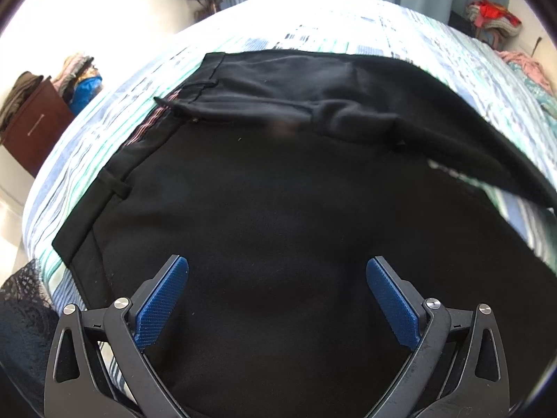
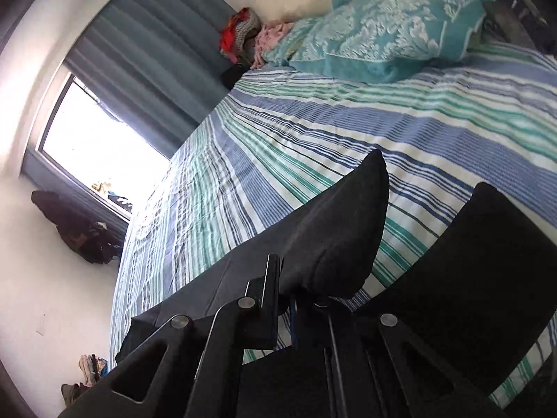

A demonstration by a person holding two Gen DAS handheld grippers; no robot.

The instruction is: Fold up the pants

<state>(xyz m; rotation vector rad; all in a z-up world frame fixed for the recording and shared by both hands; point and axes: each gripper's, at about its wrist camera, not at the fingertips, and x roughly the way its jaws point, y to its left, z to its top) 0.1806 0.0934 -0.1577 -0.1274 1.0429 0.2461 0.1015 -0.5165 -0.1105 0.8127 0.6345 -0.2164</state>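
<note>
While spread on the striped bed [image 1: 348, 35], black pants [image 1: 278, 191]; left claw [image 1: 277, 278] agape, empty; right claw [image 2: 299, 296] clamped on pants fabric.

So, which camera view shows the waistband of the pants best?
The left wrist view: the waistband with its belt loops lies flat on the striped bed sheet. The right wrist view shows only a pinched fold of the pants.

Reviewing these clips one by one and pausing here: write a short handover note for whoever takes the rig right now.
Left gripper: open, above the black pants, holding nothing.
Right gripper: shut on a fold of pant fabric, lifted off the striped bedsheet.
Pants lie on the bed, waistband at the left of the left wrist view, one leg partly brought over.
Done: fabric gripped and raised.
Left: lay that fold down, then finish folding.
</note>
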